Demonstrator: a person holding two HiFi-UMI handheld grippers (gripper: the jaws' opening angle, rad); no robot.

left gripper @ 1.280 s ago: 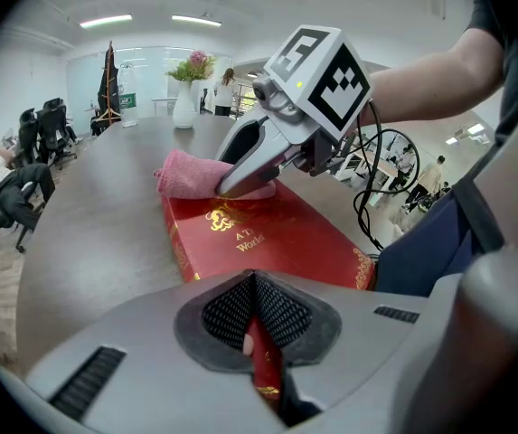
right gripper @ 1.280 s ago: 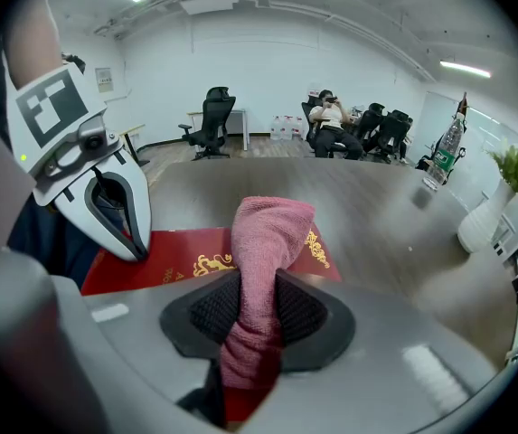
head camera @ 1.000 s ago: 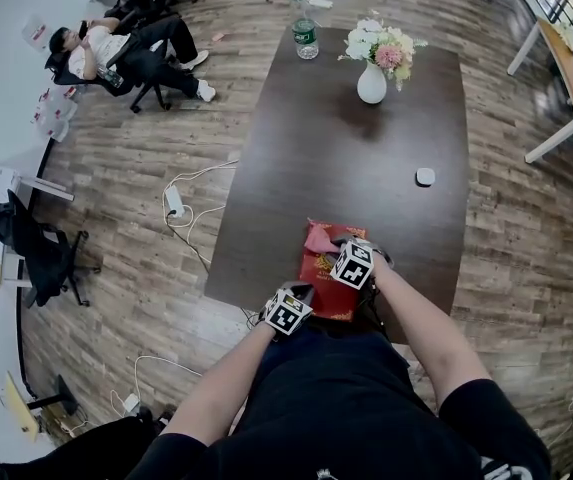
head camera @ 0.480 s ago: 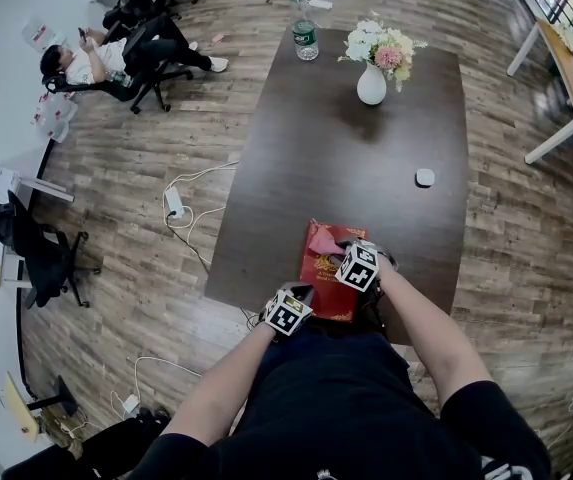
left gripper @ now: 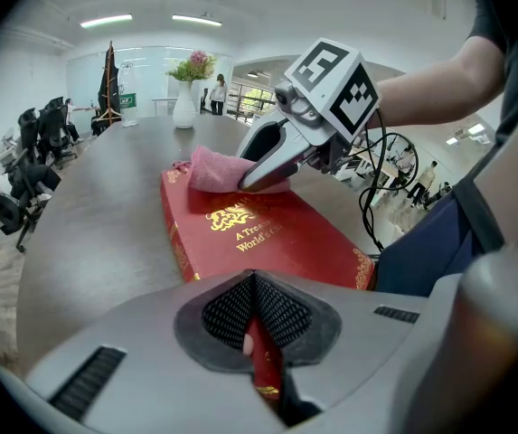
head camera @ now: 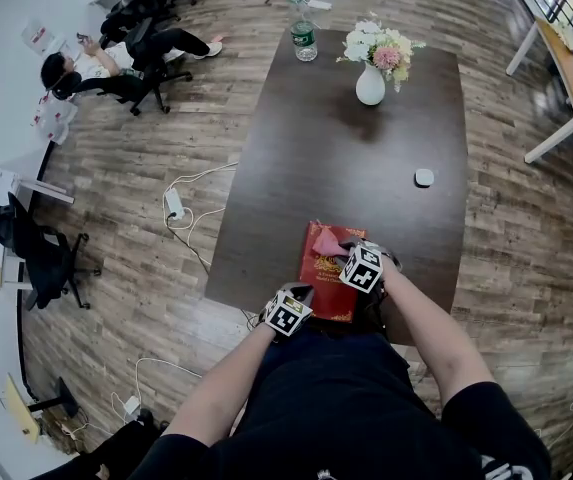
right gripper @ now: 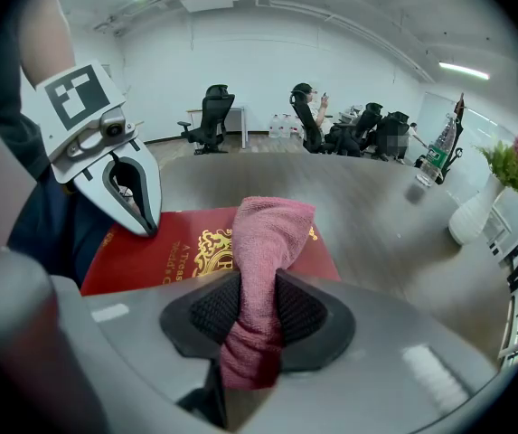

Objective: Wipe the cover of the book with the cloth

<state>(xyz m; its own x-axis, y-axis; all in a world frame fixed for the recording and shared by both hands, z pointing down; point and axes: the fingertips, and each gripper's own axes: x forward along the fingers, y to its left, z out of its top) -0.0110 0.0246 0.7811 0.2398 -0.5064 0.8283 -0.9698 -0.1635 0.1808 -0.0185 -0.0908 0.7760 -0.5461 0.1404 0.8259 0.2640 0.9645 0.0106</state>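
Since 1 second ago, my right gripper (right gripper: 254, 313) has dragged the pink cloth (right gripper: 266, 233) a little rightward across the red book (head camera: 324, 290). Its 2 jaws are pinched tight on the cloth, whose loose end rests on the far part of the cover. My left gripper (left gripper: 257, 322) is clamped on the book's near edge. The book lies flat at the near end of the dark table (head camera: 366, 158).

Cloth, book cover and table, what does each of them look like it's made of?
Cloth: soft pink terry or microfibre, judging by its fuzzy nap and soft folds. Book: red cover, likely coated board or leatherette, slight sheen, gold-stamped ornament. Table: dark brown, matte, probably wood or laminate; cannot tell which.
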